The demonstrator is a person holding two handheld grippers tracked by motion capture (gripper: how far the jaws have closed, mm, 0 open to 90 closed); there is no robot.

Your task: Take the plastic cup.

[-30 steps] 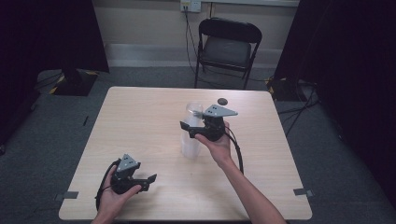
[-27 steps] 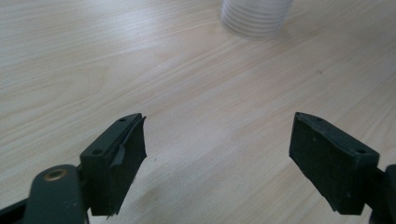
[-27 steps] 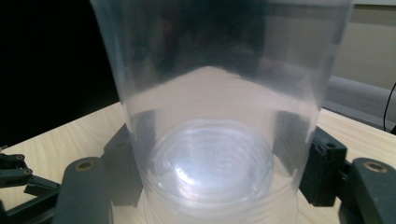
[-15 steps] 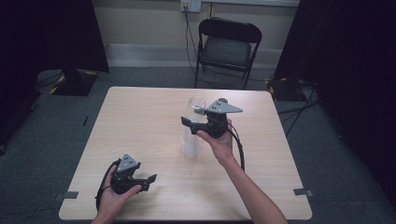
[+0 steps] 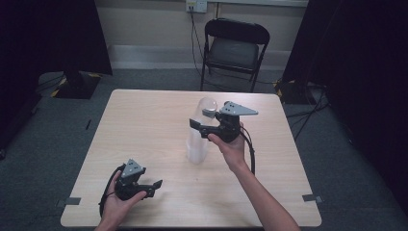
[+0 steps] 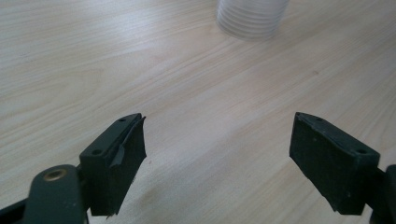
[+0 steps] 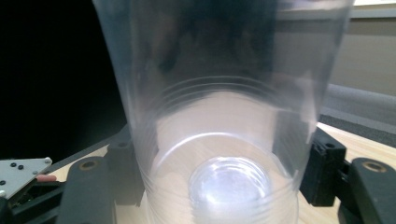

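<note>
A stack of clear plastic cups [image 5: 196, 149] stands near the middle of the wooden table [image 5: 144, 120]. My right gripper [image 5: 196, 126] is shut on the top clear cup [image 5: 208, 107] and holds it upright, raised over the stack. In the right gripper view the cup [image 7: 224, 116] sits between both jaws, with the pads against its ribbed lower wall. My left gripper [image 5: 155, 185] rests low at the table's front left with its jaws wide open and nothing between them. The left gripper view shows the stack's ribbed base [image 6: 252, 16] ahead of the left gripper [image 6: 217, 149].
A black folding chair [image 5: 234, 48] stands behind the table's far edge. Dark curtains hang at both sides of the room. In the right gripper view the left gripper's grey plate [image 7: 18, 171] appears at lower left.
My right gripper has risen with the clear cup, drawing it up out of the stack. The left gripper has stayed in place.
</note>
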